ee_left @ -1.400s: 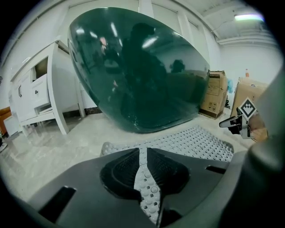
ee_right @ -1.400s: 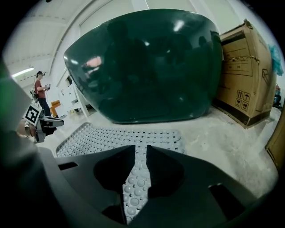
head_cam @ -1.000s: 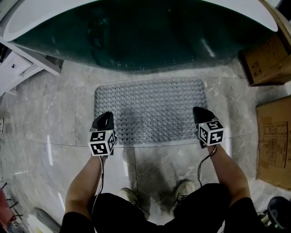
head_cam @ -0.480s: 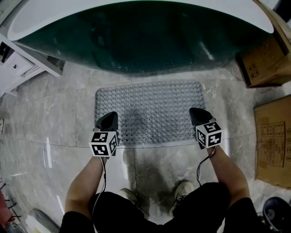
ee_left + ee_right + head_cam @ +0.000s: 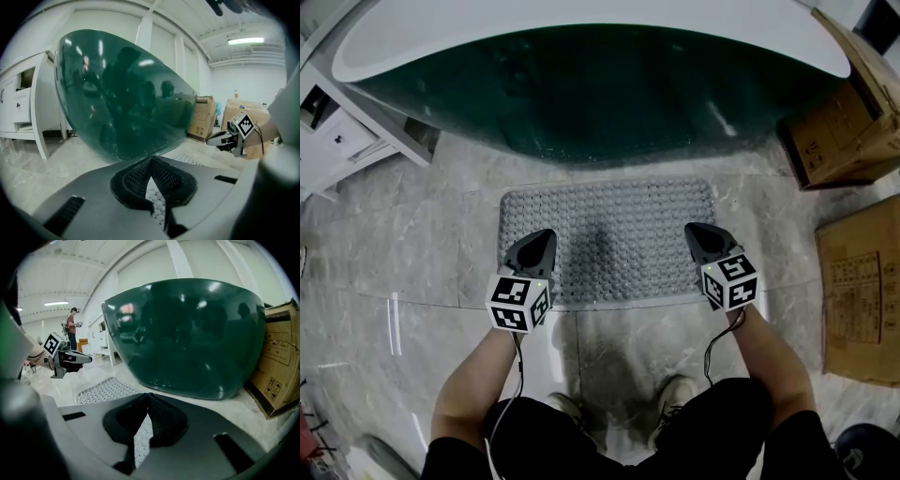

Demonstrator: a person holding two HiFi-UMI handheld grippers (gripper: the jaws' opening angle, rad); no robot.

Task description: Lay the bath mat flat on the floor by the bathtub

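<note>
Bath mat [image 5: 609,239] lies flat on floor [image 5: 441,234] just near of bathtub [image 5: 600,94], long edge along it as step-out spot; left gripper [image 5: 544,236] and right gripper [image 5: 694,229] hover over its near corners, jaws together, apparently empty.

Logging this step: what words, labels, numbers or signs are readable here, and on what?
Nothing reads as text.
On the brown cardboard box beside the dark green bathtub: printed lines and handling symbols, too blurred to read.
On the flat cardboard carton: a dark print block, too small to read.
On the left gripper and right gripper: cubes with black-and-white square patterns, no letters.
</note>
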